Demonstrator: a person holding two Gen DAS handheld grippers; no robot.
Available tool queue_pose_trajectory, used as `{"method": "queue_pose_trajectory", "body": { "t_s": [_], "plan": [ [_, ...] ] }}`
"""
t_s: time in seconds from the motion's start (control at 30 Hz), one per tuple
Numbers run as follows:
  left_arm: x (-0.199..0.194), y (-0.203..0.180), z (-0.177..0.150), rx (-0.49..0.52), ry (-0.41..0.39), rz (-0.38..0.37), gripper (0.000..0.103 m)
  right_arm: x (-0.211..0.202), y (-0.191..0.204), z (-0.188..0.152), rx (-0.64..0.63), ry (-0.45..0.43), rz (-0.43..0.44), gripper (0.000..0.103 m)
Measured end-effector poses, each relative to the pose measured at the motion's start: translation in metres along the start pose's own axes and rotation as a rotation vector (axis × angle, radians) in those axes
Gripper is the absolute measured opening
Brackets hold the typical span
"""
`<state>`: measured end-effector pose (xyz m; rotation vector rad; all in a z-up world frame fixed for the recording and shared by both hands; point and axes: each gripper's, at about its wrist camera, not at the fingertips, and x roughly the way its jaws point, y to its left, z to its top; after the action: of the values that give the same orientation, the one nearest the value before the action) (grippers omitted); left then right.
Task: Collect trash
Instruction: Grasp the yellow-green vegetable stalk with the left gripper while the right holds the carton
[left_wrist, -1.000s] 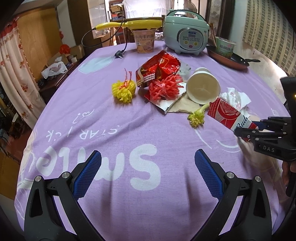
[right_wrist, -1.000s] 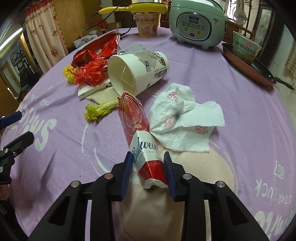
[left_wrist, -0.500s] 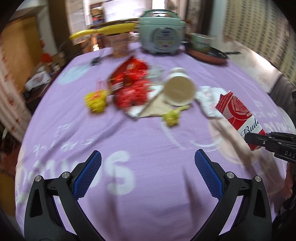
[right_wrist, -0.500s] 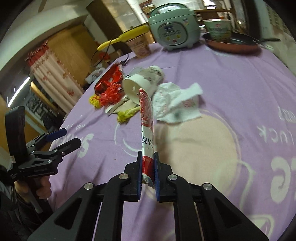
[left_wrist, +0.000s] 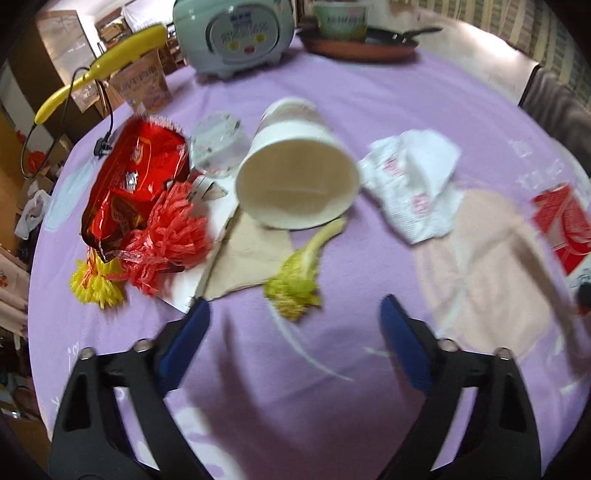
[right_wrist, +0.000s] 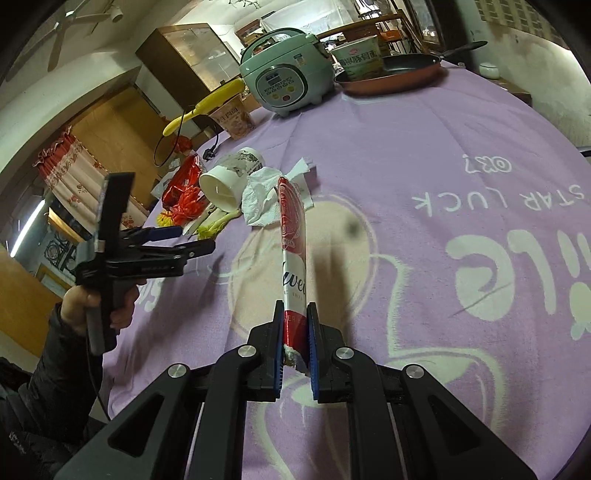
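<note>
we have the flattened beer can (right_wrist: 293, 258) pinched in the right gripper (right_wrist: 295, 345), lifted clear of the purple tablecloth (right_wrist: 424, 147). the left gripper (left_wrist: 295, 325), jaws just narrowing but still wide with nothing between them, closes on the green vegetable scrap (left_wrist: 299, 273) near the tipped noodle cup (left_wrist: 295, 177); next it must drop and straddle that.

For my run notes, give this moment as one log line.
right tool: shut on flattened beer can, lifted | left tool: open, empty, above vegetable scrap

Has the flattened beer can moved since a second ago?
Yes. The beer can lay on the purple tablecloth beside the white napkin; now the right tool holds it pinched, lifted off the cloth, drawn back from the napkin.
</note>
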<state>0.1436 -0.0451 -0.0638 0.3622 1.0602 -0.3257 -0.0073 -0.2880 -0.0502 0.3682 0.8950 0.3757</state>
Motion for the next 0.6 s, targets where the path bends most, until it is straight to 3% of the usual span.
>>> {"method": "queue_pose_trajectory", "body": {
  "t_s": [0.2, 0.33, 0.53, 0.6],
  "plan": [
    [0.006, 0.011, 0.000, 0.022, -0.005, -0.019, 0.053, -0.003, -0.005, -0.001, 0.010, -0.024, 0.036, 0.012],
    [0.005, 0.009, 0.003, 0.053, -0.005, -0.071, 0.032, -0.006, -0.006, -0.003, 0.009, -0.029, 0.044, 0.012],
    [0.008, 0.005, 0.007, 0.062, 0.005, -0.098, 0.027, -0.013, -0.005, -0.007, 0.010, -0.041, 0.053, 0.012],
    [0.009, 0.007, 0.009, 0.060, 0.005, -0.110, 0.021, -0.016, -0.005, -0.008, 0.010, -0.045, 0.057, 0.012]
  ]
}}
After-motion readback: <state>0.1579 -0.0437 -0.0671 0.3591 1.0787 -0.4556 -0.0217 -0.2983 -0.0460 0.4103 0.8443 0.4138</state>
